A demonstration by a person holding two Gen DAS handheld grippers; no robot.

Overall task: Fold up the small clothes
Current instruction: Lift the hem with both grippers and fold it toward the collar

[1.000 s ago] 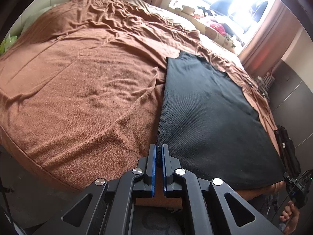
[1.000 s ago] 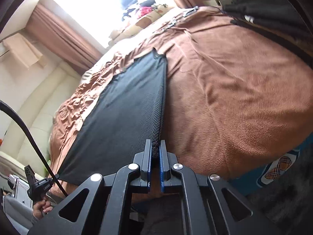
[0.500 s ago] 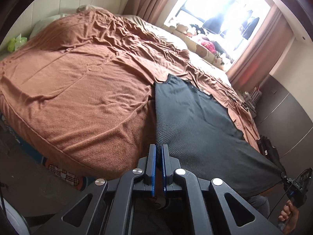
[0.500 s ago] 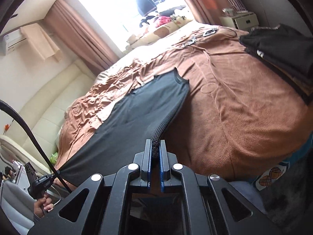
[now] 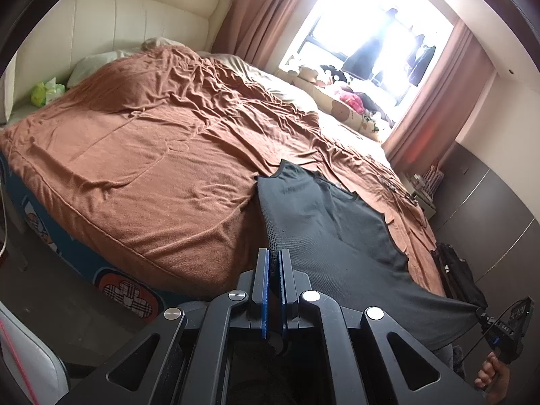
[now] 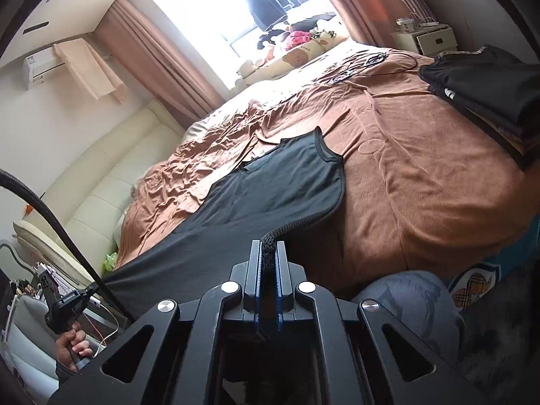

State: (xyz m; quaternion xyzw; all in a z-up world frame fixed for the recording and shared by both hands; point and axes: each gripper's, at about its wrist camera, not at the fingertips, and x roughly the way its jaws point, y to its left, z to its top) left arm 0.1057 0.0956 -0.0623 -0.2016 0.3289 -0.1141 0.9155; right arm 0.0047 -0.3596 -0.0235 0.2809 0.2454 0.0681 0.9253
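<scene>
A black sleeveless top (image 5: 324,216) (image 6: 270,189) is stretched between both grippers, its neck end still lying on the brown bedspread (image 5: 135,155) (image 6: 422,175) and its hem lifted off the bed's near edge. My left gripper (image 5: 274,260) is shut on one hem corner. My right gripper (image 6: 269,251) is shut on the other hem corner, where the bunched fabric shows between the blue pads. In each view the other gripper appears far off, pinching its corner: right gripper (image 5: 481,314), left gripper (image 6: 89,292).
A stack of folded dark clothes (image 6: 489,81) lies on the bed's right side. Cables and small items (image 6: 364,64) lie near the far edge. Pillows and plush toys (image 5: 341,101) sit by the window. A white nightstand (image 6: 428,37) stands beyond. A knee in grey fabric (image 6: 405,300) is below.
Both grippers have risen and pulled back from the bed, dragging the top's hem off the near edge; less of the garment lies flat, and more of the room shows.
</scene>
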